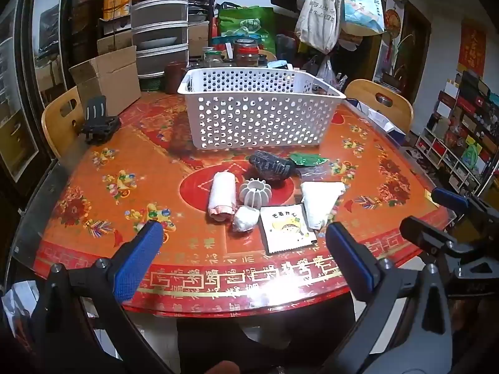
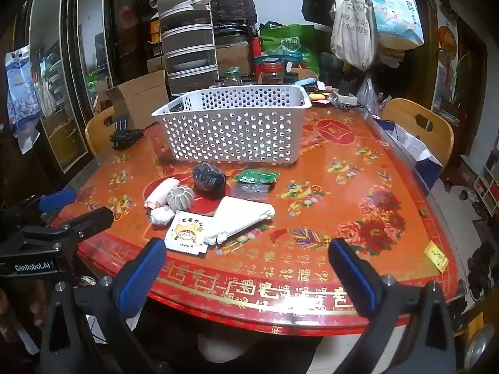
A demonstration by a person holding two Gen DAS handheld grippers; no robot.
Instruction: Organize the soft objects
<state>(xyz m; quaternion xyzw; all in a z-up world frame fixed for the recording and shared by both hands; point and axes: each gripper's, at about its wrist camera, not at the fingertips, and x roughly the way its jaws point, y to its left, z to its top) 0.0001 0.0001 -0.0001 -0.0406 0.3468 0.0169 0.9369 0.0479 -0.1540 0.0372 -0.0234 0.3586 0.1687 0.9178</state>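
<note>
White basket (image 1: 259, 115) sits empty behind the soft pile, ready to take it | pink roll (image 1: 222, 196), dark sock (image 1: 270, 165), white pouch (image 1: 321, 201) clustered mid-table | left gripper (image 1: 243, 249) and right gripper (image 2: 246, 265) wide, empty, hovering at the edge

Red floral table (image 1: 93, 187), wooden chairs (image 2: 418, 124), hanging bags (image 1: 321, 21), stacked drawers (image 2: 190, 40)

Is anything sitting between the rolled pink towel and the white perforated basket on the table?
Nothing visible does. The rolled pink towel lies in front of the white perforated basket, with only bare red tablecloth between them; the dark knitted bundle sits off to the side.
</note>
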